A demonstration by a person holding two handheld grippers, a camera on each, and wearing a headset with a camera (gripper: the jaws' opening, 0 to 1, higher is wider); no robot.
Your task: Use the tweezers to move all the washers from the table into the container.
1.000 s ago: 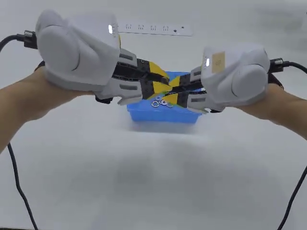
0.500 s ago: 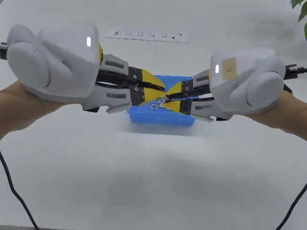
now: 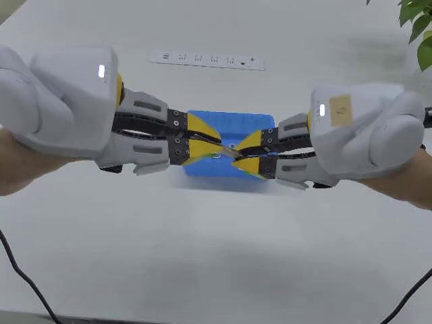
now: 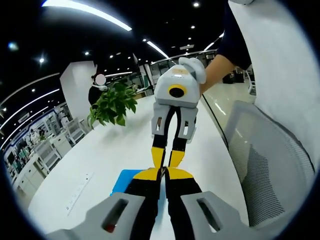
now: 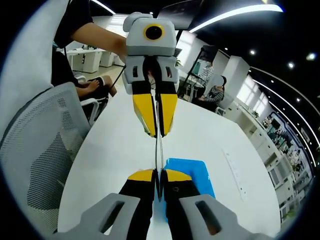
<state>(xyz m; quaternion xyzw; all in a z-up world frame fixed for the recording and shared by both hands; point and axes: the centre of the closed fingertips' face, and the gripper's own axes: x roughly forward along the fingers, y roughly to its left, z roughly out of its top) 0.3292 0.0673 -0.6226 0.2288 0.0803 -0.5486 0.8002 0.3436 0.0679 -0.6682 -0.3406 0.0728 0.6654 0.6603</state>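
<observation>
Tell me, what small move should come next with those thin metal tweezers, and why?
Probably one gripper should ease open: the left gripper and right gripper both pinch the thin metal tweezers, tip to tip above the blue plastic container, so neither can work them alone.

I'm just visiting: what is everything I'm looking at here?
tweezers: one, silver, clamped between both grippers' jaws, above the container
container: one, blue, on the table under the jaw tips
power strip: one, white, far side of the table
plant: one, green, far right corner
chair: one, grey mesh, beside the table
cables: two, black, at the table's near corners
table: one, white
left gripper: one, white with yellow-black jaws, shut on the tweezers
right gripper: one, same colours, shut on the tweezers
</observation>
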